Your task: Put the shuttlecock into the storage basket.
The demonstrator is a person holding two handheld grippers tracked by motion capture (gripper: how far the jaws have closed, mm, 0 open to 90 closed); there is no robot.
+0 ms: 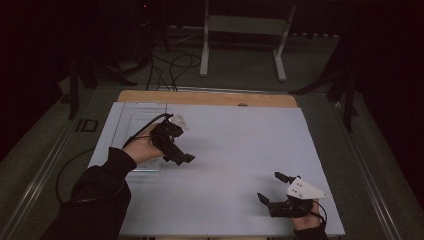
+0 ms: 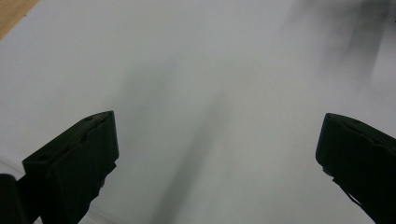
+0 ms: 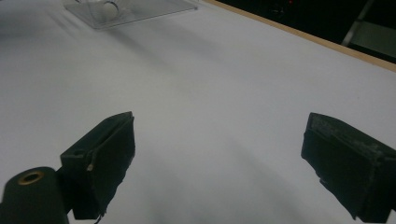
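- The left gripper [image 1: 181, 159] hovers over the left part of the white bench [image 1: 235, 150], its fingers [image 2: 74, 163] spread wide and holding nothing.
- A clear plastic tray [image 1: 131, 125] lies on the bench just beside and behind that gripper, at the far-left corner; the hand partly covers it.
- The tray is transparent and flat; in the right gripper view a small white round thing [image 3: 108, 8] sits in it.
- The right gripper [image 1: 270, 189] rests near the bench's near-right edge, well apart from the tray, fingers [image 3: 105, 158] wide apart and empty.

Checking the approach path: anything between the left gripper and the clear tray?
Nothing visible. The left gripper hovers open at the clear tray's right edge, over bare white table. The right gripper is far off, near the front edge.
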